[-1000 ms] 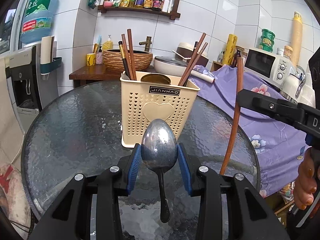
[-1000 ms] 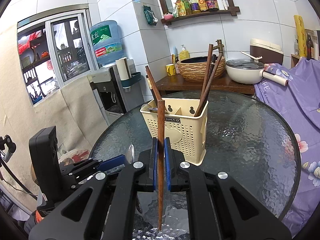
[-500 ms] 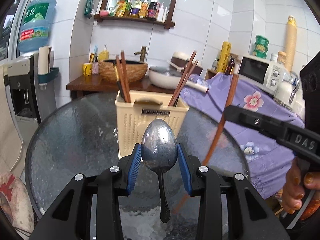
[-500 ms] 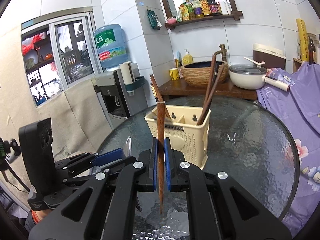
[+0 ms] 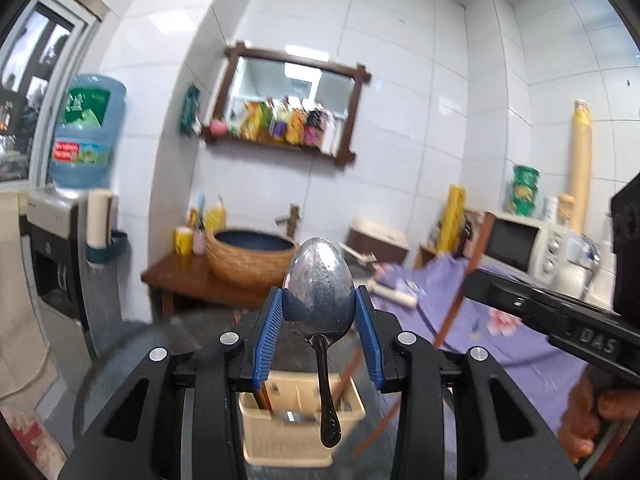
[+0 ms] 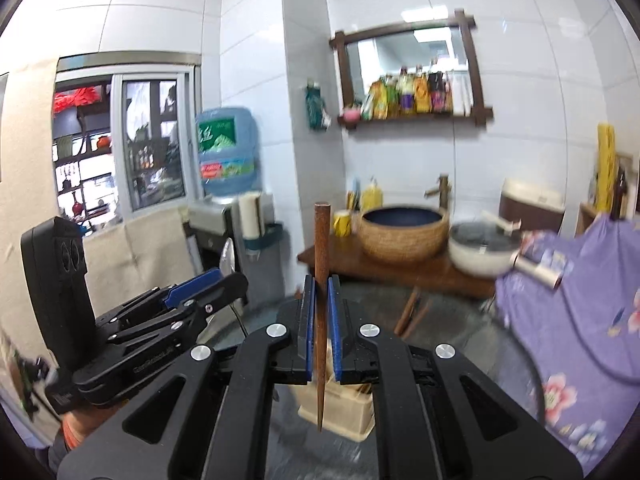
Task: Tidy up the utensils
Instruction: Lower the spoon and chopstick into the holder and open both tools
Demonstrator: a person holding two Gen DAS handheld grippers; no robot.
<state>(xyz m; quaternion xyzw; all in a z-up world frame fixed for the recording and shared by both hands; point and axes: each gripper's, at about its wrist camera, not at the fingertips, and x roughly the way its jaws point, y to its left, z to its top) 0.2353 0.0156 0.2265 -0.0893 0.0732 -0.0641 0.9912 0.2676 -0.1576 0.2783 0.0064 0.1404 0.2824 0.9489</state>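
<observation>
**Above the holder: both utensils lifted and ready to drop in**

Over the cream perforated plastic utensil holder (image 5: 304, 420) both grippers have risen: a second ago the holder stood ahead of them at fingertip height, and now it sits low in each view, below the fingers. The left gripper (image 5: 318, 312) stays clamped on the bowl of the silver metal spoon (image 5: 318, 284), whose handle hangs straight down over the holder's open compartments. The right gripper (image 6: 321, 316) keeps its jaws clenched on the dark wooden chopstick (image 6: 321, 280), upright, its tapered tip pointing down at the holder (image 6: 340, 408). Judging by this, the lift is done and lowering each piece into a compartment comes next.

From the left wrist, the holder's dividers and the chopsticks already inside show, and the right gripper appears off to the holder's right with its chopstick slanting. From the right wrist, the holder's interior is mostly hidden behind the fingers, but the round glass surface (image 6: 500, 352) beneath it is plainer, and the left gripper shows on the holder's left.
</observation>
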